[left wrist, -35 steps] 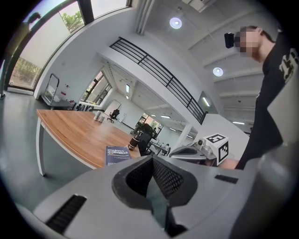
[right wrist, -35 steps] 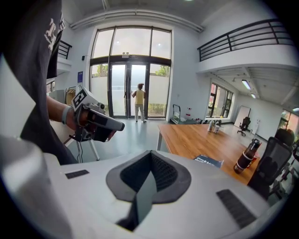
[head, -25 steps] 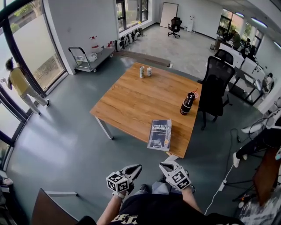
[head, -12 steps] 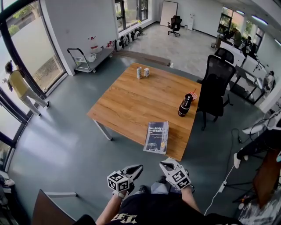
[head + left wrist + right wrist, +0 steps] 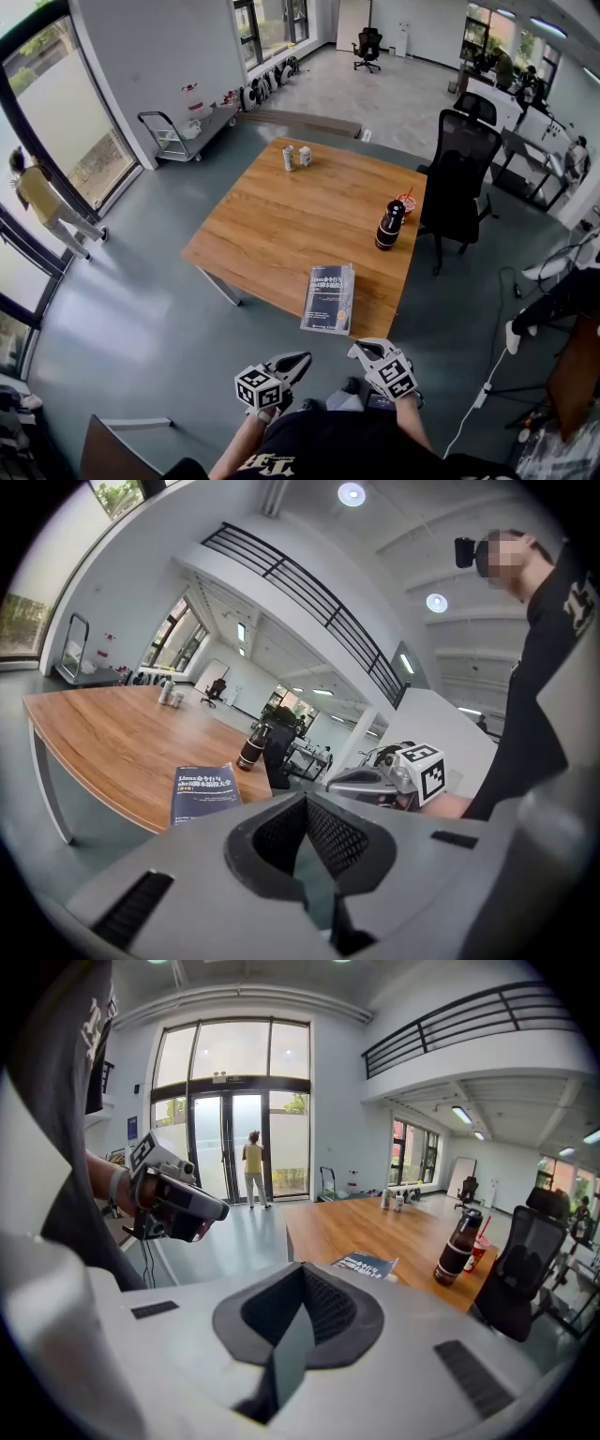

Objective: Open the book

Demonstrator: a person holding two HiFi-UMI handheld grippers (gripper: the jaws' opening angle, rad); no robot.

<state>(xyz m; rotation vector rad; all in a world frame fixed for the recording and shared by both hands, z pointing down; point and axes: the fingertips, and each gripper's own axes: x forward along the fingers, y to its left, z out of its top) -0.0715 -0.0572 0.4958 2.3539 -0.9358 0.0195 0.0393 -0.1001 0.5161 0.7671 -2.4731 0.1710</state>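
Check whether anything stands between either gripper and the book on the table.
Nothing visible does. The book lies closed at the near edge of the table; only floor shows between it and the left gripper and right gripper, both held near the person's body. The bottle stands beyond the book, farther away.

The shirt [image 5: 323, 450] is black with pale lettering. The grey left gripper [image 5: 292, 360] and right gripper [image 5: 364, 351] each carry a black-and-white marker cube [image 5: 261, 387].

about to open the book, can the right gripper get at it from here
Probably, with a forward reach: the right gripper hangs short of the table, empty, and the book lies closed at its near edge with nothing between them.
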